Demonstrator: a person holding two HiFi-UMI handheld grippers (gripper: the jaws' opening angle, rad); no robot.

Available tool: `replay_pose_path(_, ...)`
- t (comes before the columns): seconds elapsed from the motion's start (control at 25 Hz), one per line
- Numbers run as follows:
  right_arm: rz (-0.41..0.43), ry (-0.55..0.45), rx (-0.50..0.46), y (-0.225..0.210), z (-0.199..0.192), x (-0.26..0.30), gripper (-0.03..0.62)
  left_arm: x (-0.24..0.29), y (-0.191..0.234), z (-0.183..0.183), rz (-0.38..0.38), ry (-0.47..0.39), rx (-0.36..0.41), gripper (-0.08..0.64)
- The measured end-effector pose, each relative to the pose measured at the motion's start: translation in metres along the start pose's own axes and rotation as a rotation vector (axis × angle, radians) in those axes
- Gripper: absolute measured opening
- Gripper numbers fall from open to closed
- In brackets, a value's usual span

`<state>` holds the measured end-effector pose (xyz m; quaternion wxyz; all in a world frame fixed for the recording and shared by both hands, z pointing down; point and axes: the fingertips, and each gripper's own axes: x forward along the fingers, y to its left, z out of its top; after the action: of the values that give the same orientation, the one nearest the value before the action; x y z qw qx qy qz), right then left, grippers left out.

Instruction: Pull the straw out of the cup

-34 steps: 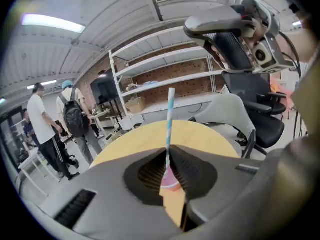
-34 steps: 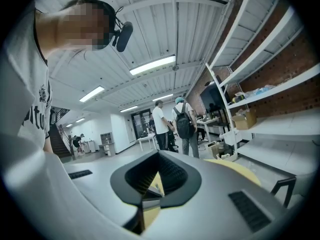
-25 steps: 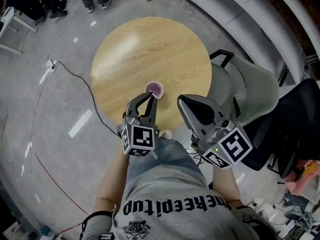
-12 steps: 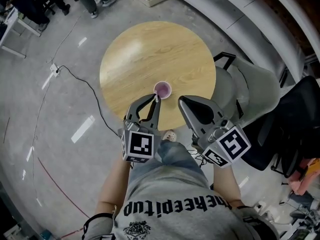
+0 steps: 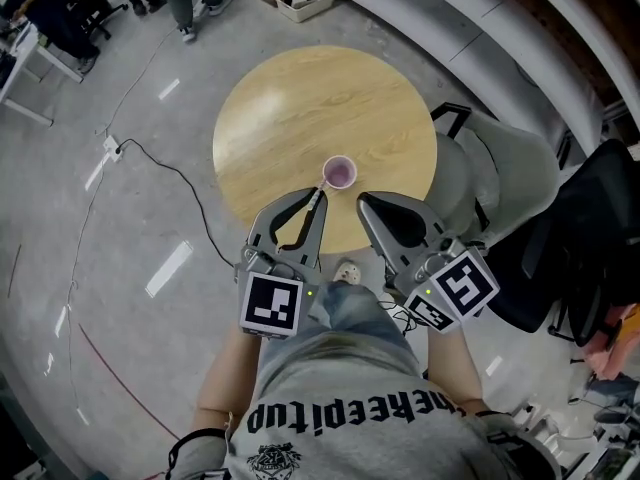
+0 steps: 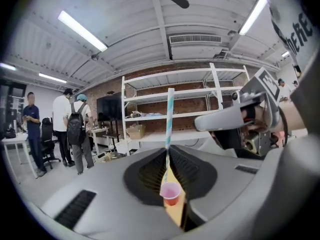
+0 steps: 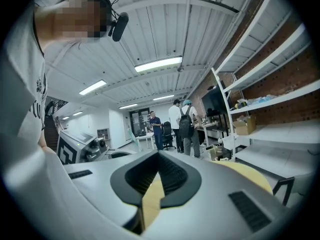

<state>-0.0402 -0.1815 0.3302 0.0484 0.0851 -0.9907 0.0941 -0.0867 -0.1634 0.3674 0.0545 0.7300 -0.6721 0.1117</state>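
left gripper, at the cup's seven o'clock, pinches the striped straw low down, apparently clear of the cup standing toward five o'clock on the table. gripped so low, the straw may swivel or slip. right gripper, pressed together and empty, could knock the cup.

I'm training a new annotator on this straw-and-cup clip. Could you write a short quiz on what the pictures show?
1. Which one grips the striped straw: the left hand-held gripper or the right hand-held gripper?
2. True or false: the pink cup lies tipped over on the round table.
3. Multiple choice: the right hand-held gripper's jaws are A) shut on the cup, B) shut with nothing between them, C) wide apart.

Key: 1. The left hand-held gripper. 2. False; it stands upright. 3. B.
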Motion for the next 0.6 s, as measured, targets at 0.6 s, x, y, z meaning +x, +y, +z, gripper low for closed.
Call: replay_pose_path(0.6,-0.086,-0.016,-0.028,0.05,-0.002,-0.004,0.014,-0.063,-0.003,0.021,-0.137,-0.098,-0.058,0.061)
